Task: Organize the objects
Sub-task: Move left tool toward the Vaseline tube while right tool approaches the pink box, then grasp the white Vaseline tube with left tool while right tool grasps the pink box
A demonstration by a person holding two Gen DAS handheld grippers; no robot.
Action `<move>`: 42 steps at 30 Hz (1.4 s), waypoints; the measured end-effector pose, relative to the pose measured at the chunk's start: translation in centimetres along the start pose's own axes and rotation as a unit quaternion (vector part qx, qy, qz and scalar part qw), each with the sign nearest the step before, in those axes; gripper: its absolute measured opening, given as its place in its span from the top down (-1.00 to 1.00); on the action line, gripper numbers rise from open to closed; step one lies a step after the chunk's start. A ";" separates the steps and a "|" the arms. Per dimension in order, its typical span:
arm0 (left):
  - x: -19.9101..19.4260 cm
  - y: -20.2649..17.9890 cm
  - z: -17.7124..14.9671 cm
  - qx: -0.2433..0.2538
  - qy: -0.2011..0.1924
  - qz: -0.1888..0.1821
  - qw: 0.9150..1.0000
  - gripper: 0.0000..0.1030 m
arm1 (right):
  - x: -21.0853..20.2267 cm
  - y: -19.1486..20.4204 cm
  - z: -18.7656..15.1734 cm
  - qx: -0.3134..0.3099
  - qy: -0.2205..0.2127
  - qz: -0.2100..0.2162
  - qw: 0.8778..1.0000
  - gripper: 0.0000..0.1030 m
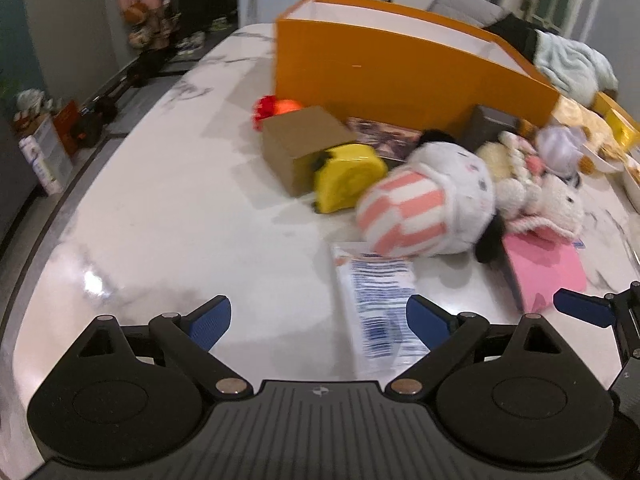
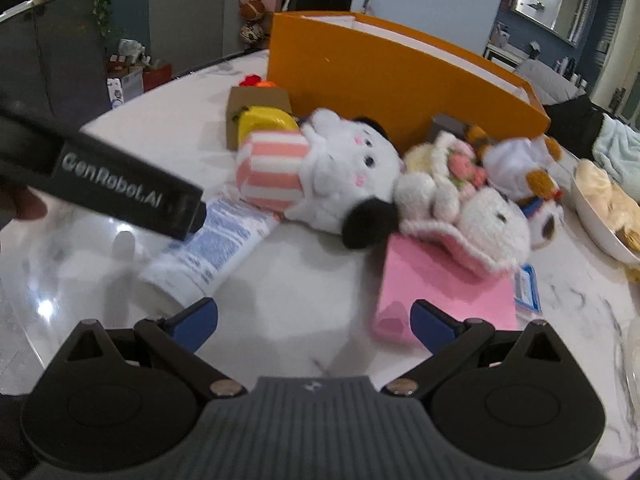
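Both the left hand-held gripper [image 1: 319,322] and the right hand-held gripper [image 2: 314,326] gape empty before the tall orange box [image 2: 400,80], fluffy plush toys [image 2: 344,168] heaped against its smooth wall.

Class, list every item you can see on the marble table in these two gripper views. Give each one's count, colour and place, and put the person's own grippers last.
Open box: one, orange outside, white inside; far side of the table.
Cardboard box: one, brown; in front of the orange box.
Yellow item: one; against the cardboard box.
Red and orange item: one, blurred; behind the cardboard box.
Striped plush: one, white with pink stripes and black ears; centre.
Cream plush toys: several piled, exact count unclear; to its right.
Pink box: one; under the cream plush.
Tube: one, white with blue print; lying near the front.
White dish: one; far right.
Marble table: one, white.
Left gripper: black, blue pads, open.
Right gripper: same, open.
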State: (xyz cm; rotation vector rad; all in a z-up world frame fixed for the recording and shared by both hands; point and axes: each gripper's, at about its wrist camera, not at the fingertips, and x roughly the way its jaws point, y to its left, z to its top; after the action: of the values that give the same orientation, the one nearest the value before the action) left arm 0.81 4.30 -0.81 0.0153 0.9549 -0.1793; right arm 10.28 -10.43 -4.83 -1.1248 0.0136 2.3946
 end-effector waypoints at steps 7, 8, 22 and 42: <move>2.3 -2.6 -0.6 0.038 0.024 -0.030 0.999 -1.00 | -2.3 -3.2 -2.6 0.045 0.011 -0.025 0.999 -0.98; 2.7 -2.8 -0.8 0.040 0.030 -0.032 0.998 -1.00 | -2.4 -3.7 -2.7 0.051 0.012 -0.029 0.998 -0.98; 2.6 -2.5 -1.5 0.161 -0.023 -0.091 0.982 -0.57 | 1.2 -7.3 -0.4 0.095 -0.029 -0.035 0.994 -0.98; 2.5 -2.5 -2.6 0.187 -0.044 -0.120 0.974 -0.72 | 3.3 -9.5 -0.4 0.053 -0.034 -0.015 0.998 -0.99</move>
State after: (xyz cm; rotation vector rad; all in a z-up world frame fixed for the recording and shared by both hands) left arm -0.33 1.69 -4.17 0.2377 0.8224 -0.5775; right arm 12.90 -0.77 -5.62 -0.9888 0.1008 2.3743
